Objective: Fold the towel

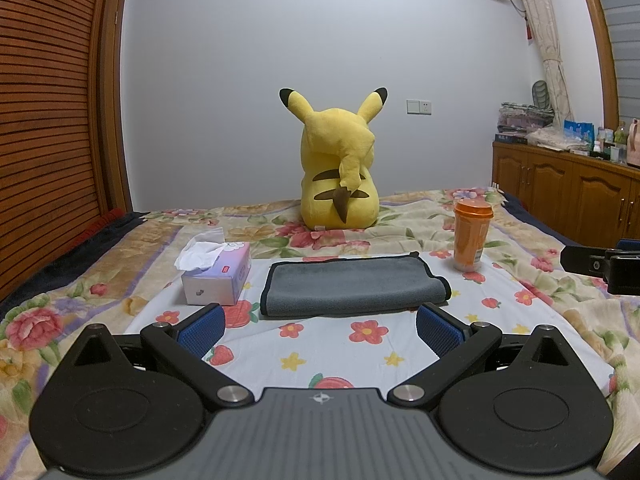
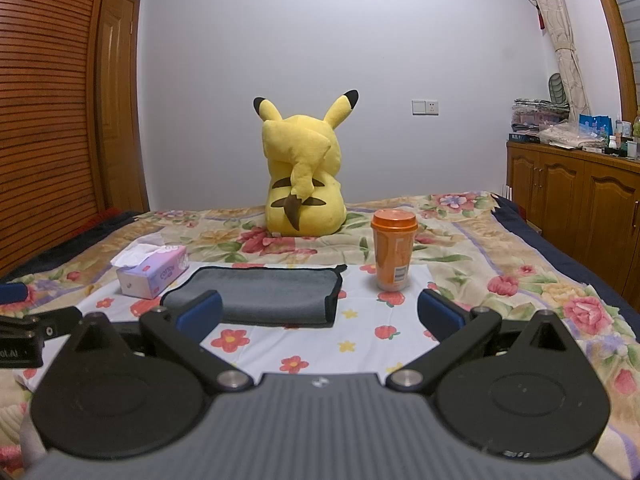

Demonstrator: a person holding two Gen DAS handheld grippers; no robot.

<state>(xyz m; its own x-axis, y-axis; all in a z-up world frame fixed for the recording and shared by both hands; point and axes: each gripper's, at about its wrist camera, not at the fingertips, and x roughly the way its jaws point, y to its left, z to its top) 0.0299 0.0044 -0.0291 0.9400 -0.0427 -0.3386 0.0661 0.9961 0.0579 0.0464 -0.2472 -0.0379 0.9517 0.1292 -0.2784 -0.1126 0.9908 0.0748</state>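
A grey towel [image 1: 354, 286] with black trim lies folded flat on the white flowered sheet; it also shows in the right wrist view [image 2: 266, 296]. My left gripper [image 1: 320, 330] is open and empty, just in front of the towel's near edge. My right gripper [image 2: 319, 314] is open and empty, in front of the towel's right end, its left pad [image 2: 200, 314] overlapping the towel's near left corner in view. The right gripper's body shows at the right edge of the left wrist view [image 1: 604, 266].
A tissue box [image 1: 218, 276] stands left of the towel [image 2: 154, 276]. An orange lidded cup [image 1: 472, 236] stands to its right [image 2: 393, 254]. A yellow plush toy [image 1: 340, 168] sits behind. A wooden cabinet [image 2: 580, 200] runs along the right; a slatted wardrobe [image 1: 44, 120] stands left.
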